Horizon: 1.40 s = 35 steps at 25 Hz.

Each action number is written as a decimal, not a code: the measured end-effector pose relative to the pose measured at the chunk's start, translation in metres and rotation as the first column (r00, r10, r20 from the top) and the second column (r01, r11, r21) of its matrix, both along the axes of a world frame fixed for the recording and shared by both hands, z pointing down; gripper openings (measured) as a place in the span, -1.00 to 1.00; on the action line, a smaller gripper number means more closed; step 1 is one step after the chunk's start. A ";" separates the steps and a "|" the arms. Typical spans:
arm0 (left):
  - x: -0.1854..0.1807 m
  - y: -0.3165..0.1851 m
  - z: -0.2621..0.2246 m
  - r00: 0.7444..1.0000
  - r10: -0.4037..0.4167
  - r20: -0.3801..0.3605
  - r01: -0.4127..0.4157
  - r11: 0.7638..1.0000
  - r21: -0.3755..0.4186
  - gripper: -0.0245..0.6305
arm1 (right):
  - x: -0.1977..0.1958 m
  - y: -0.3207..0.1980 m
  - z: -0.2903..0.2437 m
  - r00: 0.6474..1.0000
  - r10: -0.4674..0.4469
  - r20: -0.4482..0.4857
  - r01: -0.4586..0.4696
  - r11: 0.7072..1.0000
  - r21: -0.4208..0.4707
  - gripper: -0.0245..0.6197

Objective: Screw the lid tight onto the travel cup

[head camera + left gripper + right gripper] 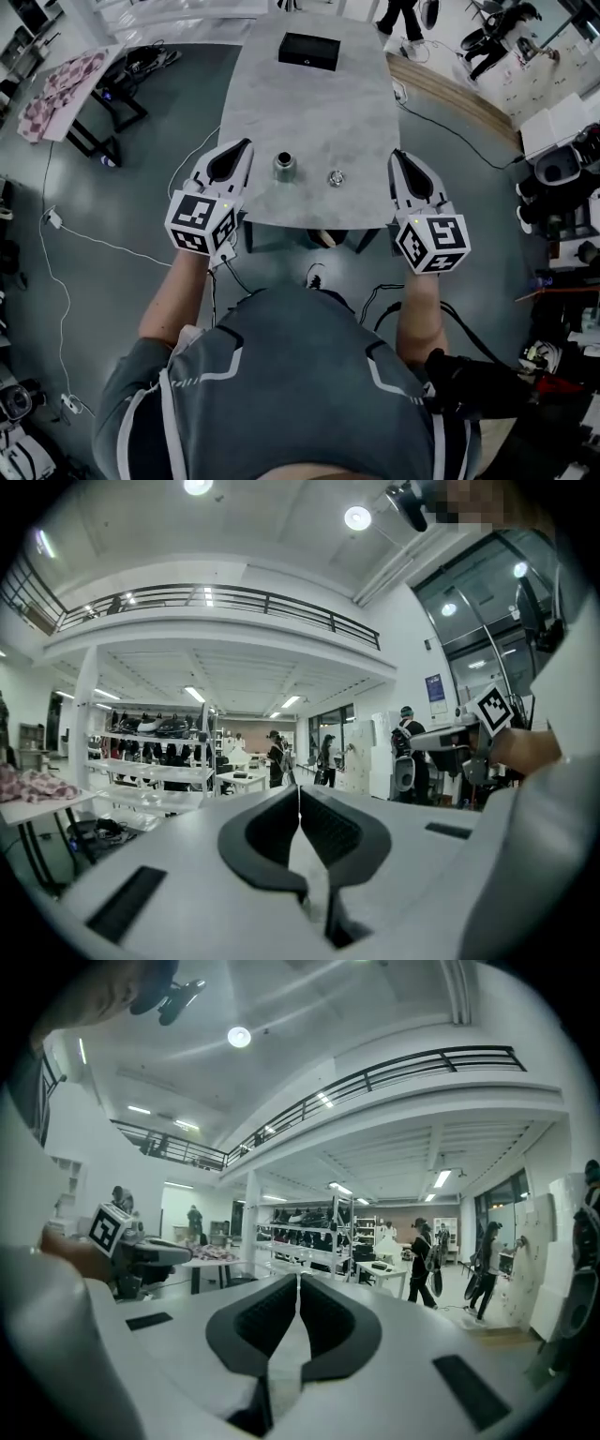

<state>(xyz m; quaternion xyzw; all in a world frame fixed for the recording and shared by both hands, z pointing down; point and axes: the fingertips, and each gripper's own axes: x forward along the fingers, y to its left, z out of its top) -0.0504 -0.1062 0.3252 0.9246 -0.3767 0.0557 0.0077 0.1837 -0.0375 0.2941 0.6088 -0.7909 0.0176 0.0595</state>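
In the head view a metal travel cup (283,168) stands upright near the front edge of a grey table (309,103). Its small round lid (336,178) lies on the table to the right of it, apart from the cup. My left gripper (247,146) hovers at the table's left edge, left of the cup, shut and empty. My right gripper (397,155) is at the table's right edge, right of the lid, also shut with nothing in it. Both gripper views look out level over the room and show neither cup nor lid; the left gripper (299,789) and right gripper (298,1279) jaws are pressed together.
A black box (308,51) sits at the table's far end. Cables (56,244) trail over the floor at left, beside a side table with checked cloth (66,80). Equipment (562,187) crowds the right side. Shelving (319,1232) and several people stand far off.
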 end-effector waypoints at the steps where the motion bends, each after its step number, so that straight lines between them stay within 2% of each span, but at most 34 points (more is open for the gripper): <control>1: 0.007 -0.005 0.001 1.000 -0.011 0.003 0.012 1.000 -0.007 -0.89 | 0.007 -0.006 0.001 1.000 -0.014 -0.002 0.014 1.000 -0.006 -0.82; 7: 0.038 -0.025 0.004 0.996 -0.082 -0.021 0.081 0.996 -0.030 -0.89 | 0.040 -0.038 0.011 0.993 -0.116 0.014 0.116 0.993 -0.013 -0.82; 11: 0.047 -0.035 0.010 0.998 -0.068 -0.005 0.068 0.997 -0.034 -0.88 | 0.045 -0.054 0.024 0.991 -0.128 0.043 0.129 0.991 -0.020 -0.78; 15: 0.047 -0.041 0.018 1.000 -0.028 -0.005 0.027 0.999 -0.043 -0.54 | 0.041 -0.065 0.033 0.992 -0.116 0.042 0.117 0.992 -0.037 -0.41; 17: 0.051 -0.043 0.024 1.000 0.006 0.003 -0.006 0.999 -0.044 -0.37 | 0.043 -0.068 0.037 0.994 -0.094 0.051 0.096 0.995 -0.040 -0.33; 20: 0.049 -0.046 0.035 0.997 0.070 0.013 -0.070 0.996 -0.049 0.00 | 0.033 -0.068 0.047 0.995 -0.084 0.058 0.087 0.995 -0.054 -0.21; 22: 0.043 -0.049 0.042 0.996 0.087 0.012 -0.086 0.995 -0.047 0.10 | 0.026 -0.070 0.054 0.995 -0.083 0.057 0.086 0.994 -0.062 -0.18; 24: 0.038 -0.051 0.051 0.995 0.102 0.016 -0.101 0.993 -0.053 0.23 | 0.021 -0.074 0.060 0.996 -0.075 0.052 0.079 0.994 -0.072 -0.04; 30: 0.022 -0.053 0.084 0.988 0.146 0.043 -0.139 0.981 -0.132 0.26 | 0.009 -0.084 0.092 0.997 -0.065 0.029 0.068 0.989 -0.129 0.06; 35: 0.012 -0.059 0.123 0.989 0.133 0.060 -0.120 0.976 -0.182 0.26 | 0.007 -0.091 0.128 0.998 -0.055 0.034 0.060 0.982 -0.177 0.07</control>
